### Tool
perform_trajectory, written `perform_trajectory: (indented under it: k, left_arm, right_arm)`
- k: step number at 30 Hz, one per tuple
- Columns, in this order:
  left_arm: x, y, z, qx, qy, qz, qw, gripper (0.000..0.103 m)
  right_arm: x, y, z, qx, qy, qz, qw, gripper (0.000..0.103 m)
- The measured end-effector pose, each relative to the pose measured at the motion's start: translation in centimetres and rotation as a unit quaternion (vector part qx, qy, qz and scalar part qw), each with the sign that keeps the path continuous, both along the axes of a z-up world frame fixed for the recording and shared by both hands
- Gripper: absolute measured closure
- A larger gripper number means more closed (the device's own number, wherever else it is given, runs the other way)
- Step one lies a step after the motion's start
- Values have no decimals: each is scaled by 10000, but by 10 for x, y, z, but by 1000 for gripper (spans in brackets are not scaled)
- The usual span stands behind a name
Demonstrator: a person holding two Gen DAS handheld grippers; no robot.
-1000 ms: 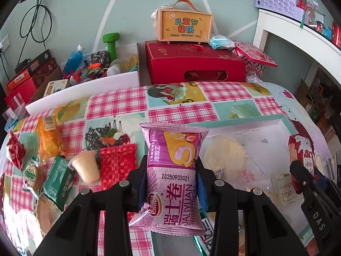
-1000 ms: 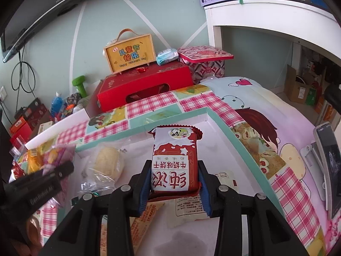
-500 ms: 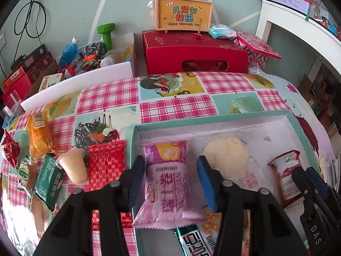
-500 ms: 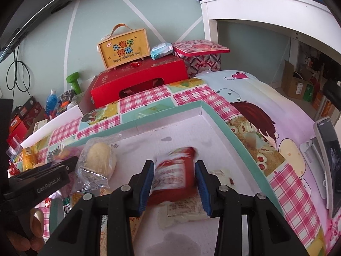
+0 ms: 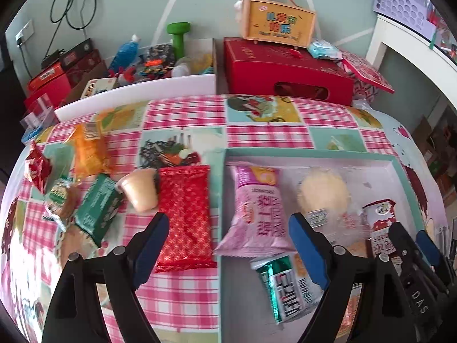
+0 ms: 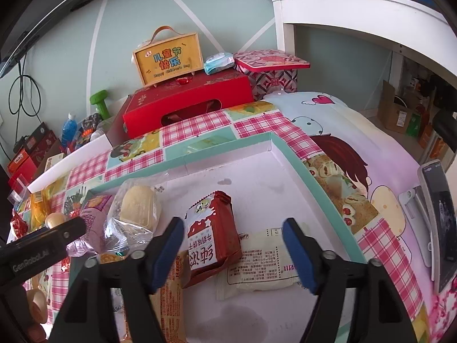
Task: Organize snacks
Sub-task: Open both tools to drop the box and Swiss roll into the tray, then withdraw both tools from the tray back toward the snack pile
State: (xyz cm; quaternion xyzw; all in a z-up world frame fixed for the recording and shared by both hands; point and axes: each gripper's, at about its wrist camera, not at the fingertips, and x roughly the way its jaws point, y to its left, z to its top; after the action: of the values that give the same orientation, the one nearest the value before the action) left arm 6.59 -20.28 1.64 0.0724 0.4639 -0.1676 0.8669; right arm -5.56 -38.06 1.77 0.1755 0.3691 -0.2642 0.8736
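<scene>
A shallow box with a teal rim (image 5: 314, 153) (image 6: 217, 151) lies on the checked tablecloth. A pink Swiss-roll packet (image 5: 257, 211) lies flat in its left end. My left gripper (image 5: 228, 243) hangs over the packet's near end with its jaws opening and the pads off it. A red milk-biscuit packet (image 6: 212, 234) (image 5: 381, 223) rests on the box floor, partly on a cream packet (image 6: 262, 263). My right gripper (image 6: 232, 234) (image 5: 411, 245) straddles the biscuit packet, jaws opening, with no pad pressing on it. A bun in clear wrap (image 6: 140, 205) (image 5: 322, 191) lies between the two packets.
Loose snacks lie left of the box: a red patterned packet (image 5: 184, 214), a jelly cup (image 5: 140, 190), a green packet (image 5: 100, 205) and an orange packet (image 5: 88, 151). A red gift box (image 5: 285, 74) stands behind. A phone on a stand (image 6: 440, 214) is at the right.
Both grippers opened. The pink packet dropped from the left gripper into the box. The red biscuit packet tipped over and fell from the right gripper onto the box floor.
</scene>
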Motion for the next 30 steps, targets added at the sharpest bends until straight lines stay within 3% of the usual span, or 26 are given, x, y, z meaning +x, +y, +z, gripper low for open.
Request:
perform_trajectory:
  k: [4,9,26,30]
  left_arm:
    - [-2,14,-5,40,17,179,9998,15]
    - [-5,27,-8,89,7,271,9996,15]
    - [-9,76,3,282,-113,536,9981,15]
    - [-8,94,9,352,-166,705,9968,15]
  right_arm:
    - [0,3,3,-10,-16,51,10000,16]
    - [2,11,9,-83,-78,102,9999,0]
    - [13,45,27,-224,-67,319,9992,0]
    - [21,64,31,-145,-162,582,9981,0]
